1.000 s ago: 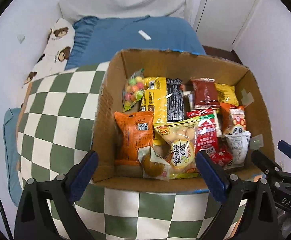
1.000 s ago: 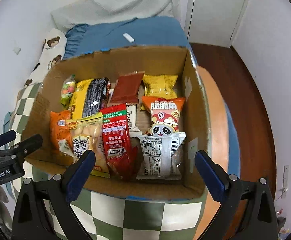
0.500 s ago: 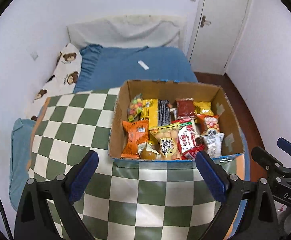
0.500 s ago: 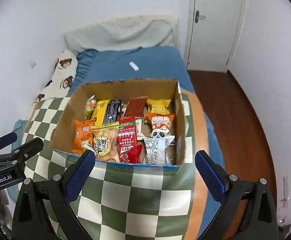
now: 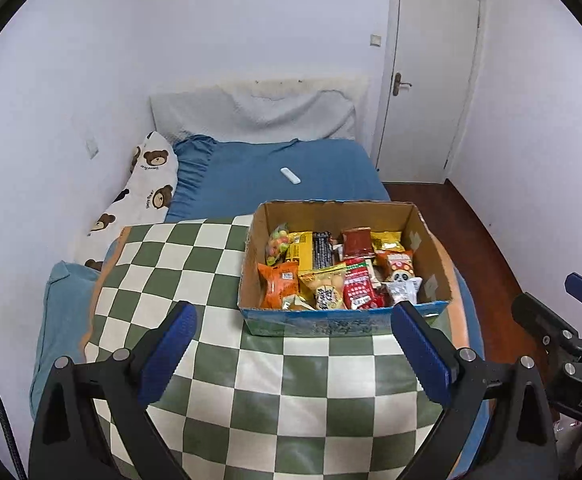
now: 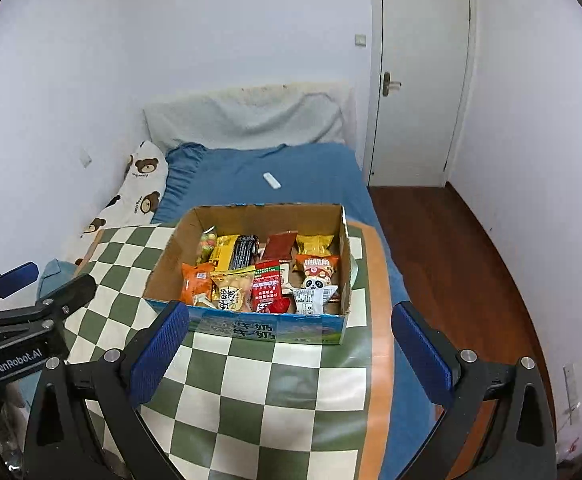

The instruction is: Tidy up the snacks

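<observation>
Both grippers hang above the checked cloth [image 5: 195, 280], jaws spread wide and holding nothing: the left gripper [image 5: 291, 350] and the right gripper [image 6: 289, 346]. Beyond them sits the box [image 5: 331, 324] on the cloth, filled with snacks [image 5: 331, 272]. Behind it lies a blue bed [image 5: 251, 172] with a bear pillow [image 5: 147, 184].

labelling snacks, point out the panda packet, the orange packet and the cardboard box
panda packet [image 6: 315, 279], right wrist view, panda face
orange packet [image 5: 278, 285], left wrist view, front middle
cardboard box [image 6: 251, 330], right wrist view, printed near wall
</observation>
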The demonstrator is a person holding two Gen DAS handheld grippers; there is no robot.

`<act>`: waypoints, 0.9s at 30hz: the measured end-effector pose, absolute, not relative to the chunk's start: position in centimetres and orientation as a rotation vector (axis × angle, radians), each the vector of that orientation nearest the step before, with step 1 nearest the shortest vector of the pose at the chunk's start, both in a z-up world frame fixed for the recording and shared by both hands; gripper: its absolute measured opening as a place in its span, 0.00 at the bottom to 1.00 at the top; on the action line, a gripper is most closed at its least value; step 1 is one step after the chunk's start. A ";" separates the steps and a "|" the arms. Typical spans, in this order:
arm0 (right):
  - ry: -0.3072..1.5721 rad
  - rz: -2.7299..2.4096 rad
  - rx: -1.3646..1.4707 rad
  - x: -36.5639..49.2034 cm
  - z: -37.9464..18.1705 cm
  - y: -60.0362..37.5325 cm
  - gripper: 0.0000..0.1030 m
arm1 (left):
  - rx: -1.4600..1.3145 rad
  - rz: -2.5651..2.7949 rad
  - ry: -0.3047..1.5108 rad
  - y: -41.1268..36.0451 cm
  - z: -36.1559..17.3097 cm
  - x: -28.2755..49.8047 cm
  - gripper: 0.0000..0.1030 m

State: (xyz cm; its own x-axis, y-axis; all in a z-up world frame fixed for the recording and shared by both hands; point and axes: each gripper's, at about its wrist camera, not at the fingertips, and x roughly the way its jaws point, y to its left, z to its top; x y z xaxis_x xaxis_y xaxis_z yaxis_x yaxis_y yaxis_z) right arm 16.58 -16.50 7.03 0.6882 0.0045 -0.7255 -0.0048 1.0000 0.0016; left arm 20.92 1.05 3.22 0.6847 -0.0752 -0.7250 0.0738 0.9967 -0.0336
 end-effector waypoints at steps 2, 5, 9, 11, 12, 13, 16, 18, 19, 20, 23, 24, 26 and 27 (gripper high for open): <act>0.802 0.010 -0.001 15.7 7.6 -16.4 1.00 | -0.004 -0.088 0.811 1.0 3.5 20.1 0.97; 0.792 0.011 -0.002 14.8 8.2 -16.3 1.00 | -0.003 -0.088 0.810 0.9 3.6 19.3 0.97; 0.781 0.006 -0.009 13.8 8.7 -16.2 1.00 | -0.005 -0.087 0.812 0.9 3.7 18.7 0.97; 0.779 0.006 -0.010 13.6 8.9 -16.1 1.00 | -0.002 -0.082 0.810 0.9 3.7 18.6 0.97; 0.779 0.007 -0.008 13.6 8.9 -16.1 1.00 | -0.001 -0.081 0.808 0.8 3.8 18.4 0.97; 0.779 0.005 -0.010 13.5 8.9 -16.1 1.00 | -0.001 -0.077 0.804 0.9 3.8 18.4 0.97; 0.779 0.007 -0.004 13.4 8.9 -16.1 1.00 | -0.003 -0.077 0.797 0.9 3.8 18.4 0.97; 0.782 0.008 -0.005 13.4 8.7 -16.2 1.00 | -0.004 -0.082 0.794 0.8 3.8 18.5 0.99; 0.782 0.007 -0.005 13.5 8.5 -16.2 1.00 | -0.002 -0.080 0.791 0.8 3.7 18.6 1.00; 0.783 0.005 -0.006 13.7 8.4 -16.2 1.00 | 0.001 -0.077 0.791 0.8 3.7 18.7 1.00; 0.793 0.005 -0.004 14.2 7.9 -16.2 1.00 | 0.002 -0.070 0.785 0.7 3.4 19.1 1.00; 0.795 0.004 -0.005 14.4 7.7 -16.2 1.00 | 0.003 -0.067 0.784 0.6 3.3 19.3 1.00; 0.795 -0.003 -0.009 14.9 7.3 -16.2 1.00 | 0.006 -0.057 0.783 0.6 2.9 19.9 1.00; 0.796 -0.006 -0.009 15.1 7.0 -16.2 1.00 | 0.010 -0.052 0.783 0.5 2.7 20.4 1.00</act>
